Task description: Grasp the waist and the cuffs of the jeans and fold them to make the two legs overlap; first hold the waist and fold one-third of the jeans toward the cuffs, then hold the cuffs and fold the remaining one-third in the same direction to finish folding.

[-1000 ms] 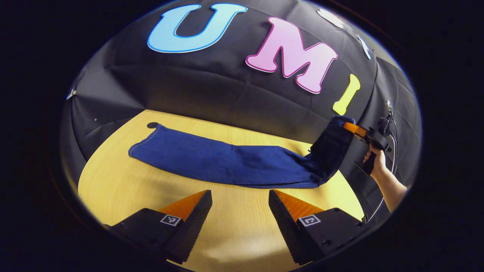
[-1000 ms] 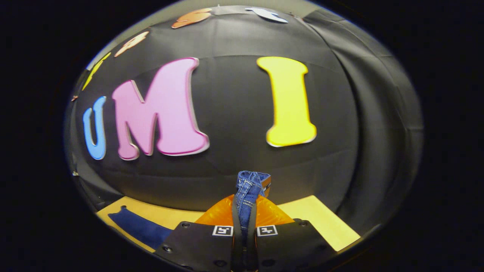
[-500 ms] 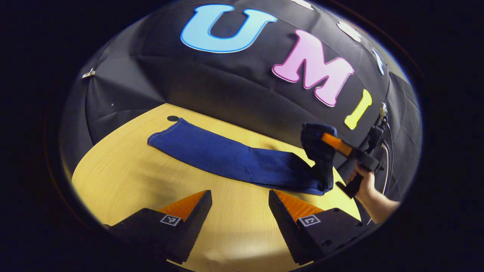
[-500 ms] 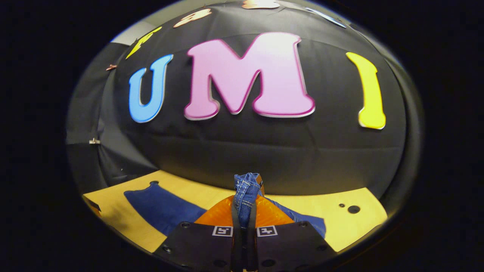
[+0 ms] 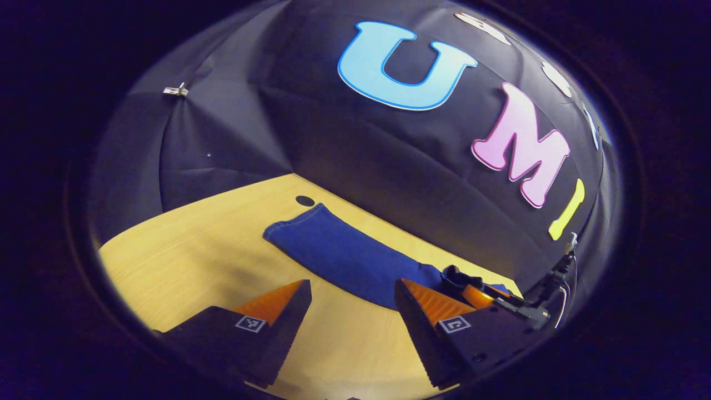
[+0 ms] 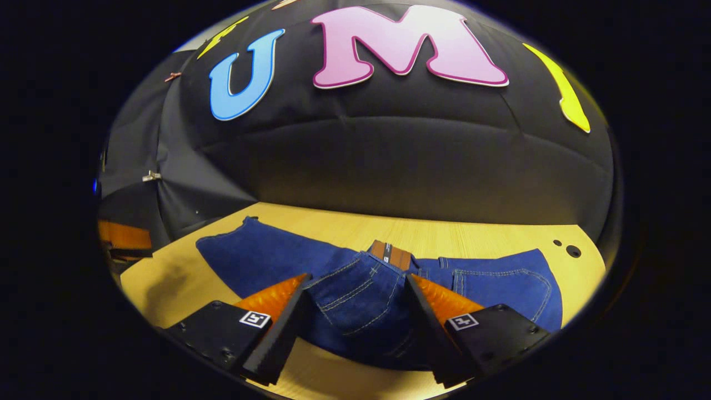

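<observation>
The jeans point(image 6: 355, 289) lie along the wooden table point(image 6: 477, 233), legs already stacked, and the waist end is now folded over onto the middle of them. That's the big change: half a second ago my right gripper point(image 6: 355, 311) was carrying the waistband up in the air, pinched tight, and now it is down at the table with its fingers spread wide, the denim lying loose between them. So I've let go, and the waist point(image 6: 390, 254) with its brown patch sits flat on top of the legs, back pocket point(image 6: 500, 286) showing just to the right.

I judge the first third fold done. In the left gripper view, the cuffs point(image 5: 303, 222) rest untouched at the far end, near a small dark hole point(image 5: 304, 200) in the tabletop. My left gripper point(image 5: 353, 303) hangs above bare table, fingers apart, nothing in them, and it has swung round toward that cuff end. Next comes the cuff grab; the fold may slip if I drag.
</observation>
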`<state>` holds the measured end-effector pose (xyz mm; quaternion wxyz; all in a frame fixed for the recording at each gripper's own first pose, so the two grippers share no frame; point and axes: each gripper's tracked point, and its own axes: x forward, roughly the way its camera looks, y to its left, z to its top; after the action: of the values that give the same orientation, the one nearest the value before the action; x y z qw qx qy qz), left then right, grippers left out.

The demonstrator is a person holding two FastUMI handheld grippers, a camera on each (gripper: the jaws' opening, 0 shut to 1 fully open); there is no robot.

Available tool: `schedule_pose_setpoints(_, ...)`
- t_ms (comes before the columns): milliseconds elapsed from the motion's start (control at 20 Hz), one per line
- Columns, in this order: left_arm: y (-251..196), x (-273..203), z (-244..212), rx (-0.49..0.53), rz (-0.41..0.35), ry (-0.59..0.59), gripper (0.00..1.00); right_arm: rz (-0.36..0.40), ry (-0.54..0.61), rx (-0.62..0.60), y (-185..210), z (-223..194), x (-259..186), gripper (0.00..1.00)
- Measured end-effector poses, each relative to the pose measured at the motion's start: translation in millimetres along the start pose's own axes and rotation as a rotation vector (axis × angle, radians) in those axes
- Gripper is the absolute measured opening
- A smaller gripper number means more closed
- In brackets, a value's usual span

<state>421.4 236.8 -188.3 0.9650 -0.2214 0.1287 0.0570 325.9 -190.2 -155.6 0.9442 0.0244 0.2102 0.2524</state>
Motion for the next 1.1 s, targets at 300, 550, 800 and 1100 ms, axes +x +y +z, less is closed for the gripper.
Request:
schedule_pose_setpoints(300, 75.5, 77.8, 33.1, 0.005, 0.166, -0.046, 0.96, -0.059, -0.040, -0.005, -17.0, 4.7, -44.7, 0.99)
schedule_pose_setpoints(550, 104.3, 142.8, 24.0, 0.055, 0.195, 0.036, 0.95, -0.117, -0.045, -0.032, -55.9, 6.6, -70.8, 0.99)
schedule_pose_setpoints(800, 96.3, 169.4, 3.8, 0.134, 0.143, 0.141, 0.86, -0.158, -0.020, -0.005, -81.9, -3.6, -83.0, 0.99)
schedule_pose_setpoints(1100, 46.4, 173.3, -20.6, 0.166, -0.057, 0.257, 0.49, -0.146, 0.066, 0.031, -79.3, -36.8, -83.9, 0.99)
